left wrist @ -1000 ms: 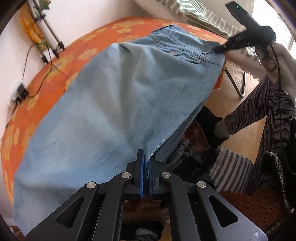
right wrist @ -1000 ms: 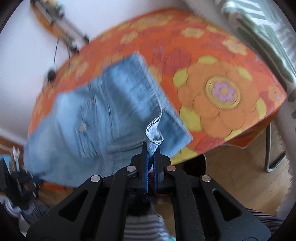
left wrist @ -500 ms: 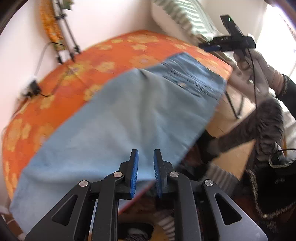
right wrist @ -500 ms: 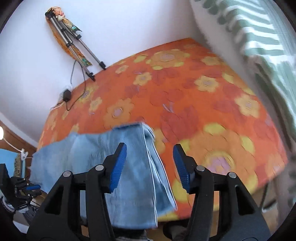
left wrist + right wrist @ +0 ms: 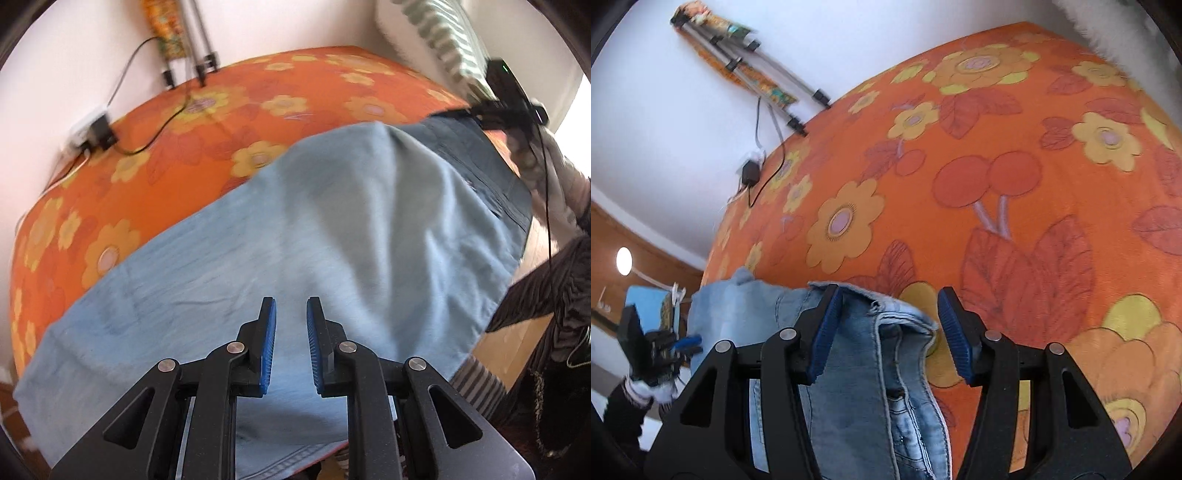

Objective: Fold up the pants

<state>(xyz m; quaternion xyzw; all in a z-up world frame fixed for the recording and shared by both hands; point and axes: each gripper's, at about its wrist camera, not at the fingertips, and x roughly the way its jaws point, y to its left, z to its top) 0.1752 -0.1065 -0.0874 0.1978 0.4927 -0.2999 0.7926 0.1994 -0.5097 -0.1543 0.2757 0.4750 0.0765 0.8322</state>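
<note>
Light-blue jeans (image 5: 332, 236) spread flat across the bench (image 5: 155, 177) with its orange flowered cloth, waistband end at the near right edge, a leg running off toward the left. Left tool (image 5: 290, 328) poised over the middle of the denim, blue pads a little apart and gripping nothing. Right tool (image 5: 890, 325) parted wide over the waistband, fabric lying loose between the pads, neither one pressing on it.
</note>
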